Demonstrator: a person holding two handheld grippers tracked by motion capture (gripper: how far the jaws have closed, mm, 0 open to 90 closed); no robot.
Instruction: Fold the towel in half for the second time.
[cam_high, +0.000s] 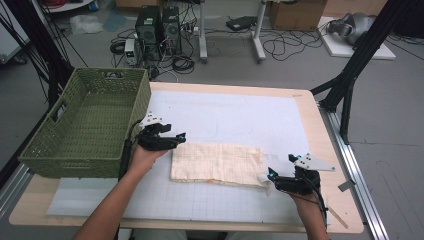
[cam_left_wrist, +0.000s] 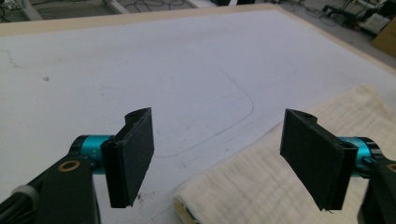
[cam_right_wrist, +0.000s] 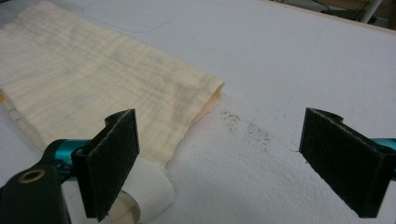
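Note:
A folded cream cloth lies flat on the white mat in the middle of the table. My left gripper hovers at the cloth's far left corner, open and holding nothing. In the left gripper view that gripper has its jaws wide apart, with the cloth's corner below and between them. My right gripper sits at the cloth's near right corner, open. In the right gripper view this gripper straddles the cloth's edge, and a curled white corner lies beside the left jaw.
A green woven basket stands at the table's left, close behind my left hand. The wooden table edge runs along the right. Black stand legs, computers and cables are on the floor beyond the table.

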